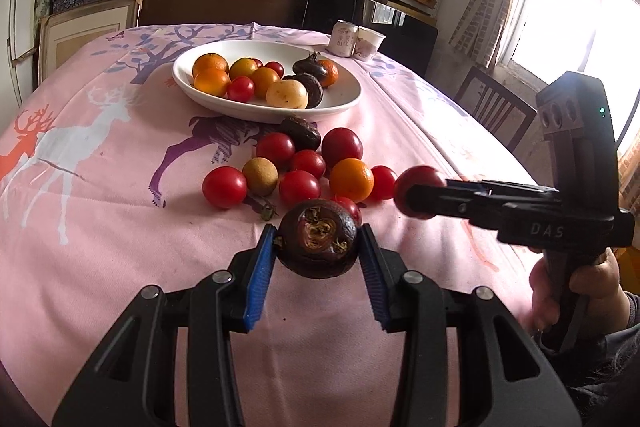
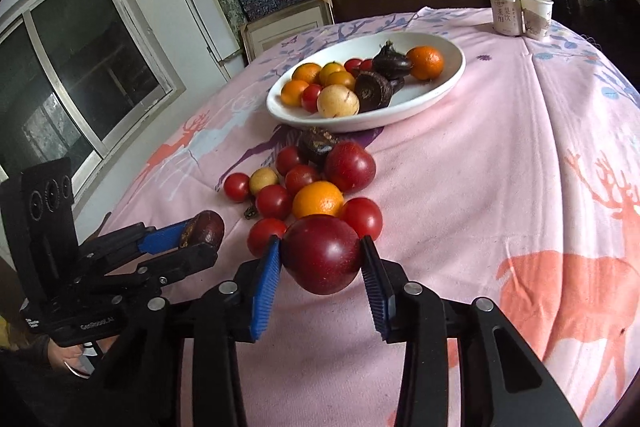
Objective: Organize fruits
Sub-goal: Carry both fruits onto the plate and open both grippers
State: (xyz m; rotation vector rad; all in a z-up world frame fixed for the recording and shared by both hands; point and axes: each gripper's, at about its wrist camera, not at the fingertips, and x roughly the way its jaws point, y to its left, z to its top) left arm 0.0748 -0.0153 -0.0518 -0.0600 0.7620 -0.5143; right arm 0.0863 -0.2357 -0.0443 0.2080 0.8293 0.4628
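Observation:
My left gripper [image 1: 318, 241] is shut on a dark brown water chestnut [image 1: 318, 239], held above the pink cloth near the loose fruit. It also shows in the right wrist view [image 2: 202, 229]. My right gripper [image 2: 320, 253] is shut on a dark red plum [image 2: 322, 253]; it shows in the left wrist view [image 1: 418, 193] at the right of the pile. A white oval plate [image 1: 344, 99] further back holds oranges, tomatoes, a yellow fruit and dark chestnuts. A loose pile of red tomatoes [image 1: 224, 187], an orange [image 1: 351, 179] and a longan [image 1: 260, 175] lies in front of the plate.
The table wears a pink cloth with deer prints [image 1: 80, 147]. A can [image 1: 342, 39] and a paper cup [image 1: 370, 43] stand at the far edge. A wooden chair [image 1: 496, 107] stands at the right. Shelves with boxes fill the back wall.

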